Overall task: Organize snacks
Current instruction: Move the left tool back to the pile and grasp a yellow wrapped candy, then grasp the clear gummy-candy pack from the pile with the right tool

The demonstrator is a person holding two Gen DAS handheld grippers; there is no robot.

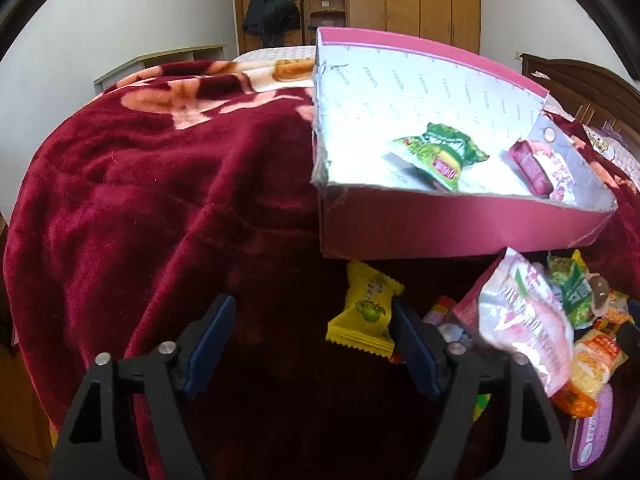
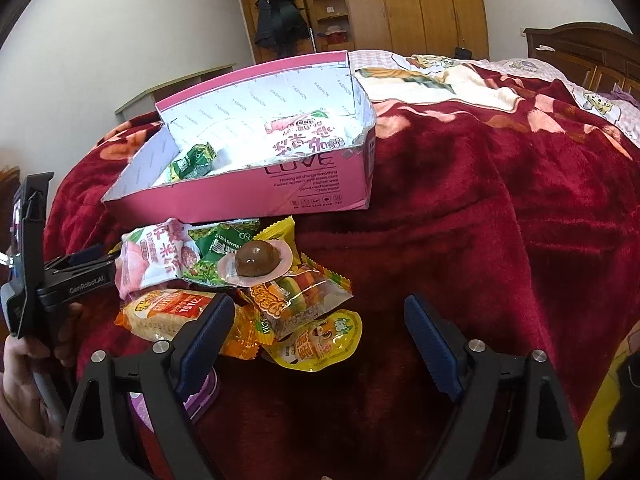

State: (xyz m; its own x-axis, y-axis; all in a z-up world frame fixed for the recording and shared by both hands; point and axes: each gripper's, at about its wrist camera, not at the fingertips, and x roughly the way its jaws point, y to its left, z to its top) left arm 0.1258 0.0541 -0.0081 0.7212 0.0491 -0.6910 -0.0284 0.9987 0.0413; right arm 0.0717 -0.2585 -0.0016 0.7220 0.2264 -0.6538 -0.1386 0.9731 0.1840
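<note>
A pink cardboard box (image 1: 440, 228) with a white lining stands on the red blanket; it also shows in the right wrist view (image 2: 316, 190). Inside lie a green snack packet (image 1: 440, 152) and a pink one (image 1: 540, 170). A heap of loose snacks (image 2: 240, 280) lies in front of the box, with a brown egg-shaped snack (image 2: 256, 262) on top. My left gripper (image 1: 312, 324) is open and empty, with a yellow candy packet (image 1: 366, 314) lying by its right finger. My right gripper (image 2: 320, 322) is open and empty, just in front of the heap.
The red floral blanket (image 1: 160, 200) covers the bed. A wooden wardrobe (image 2: 420, 4) and a shelf with a hanging black jacket (image 2: 280, 20) stand behind. A dark wooden headboard (image 2: 580, 48) is at the far right.
</note>
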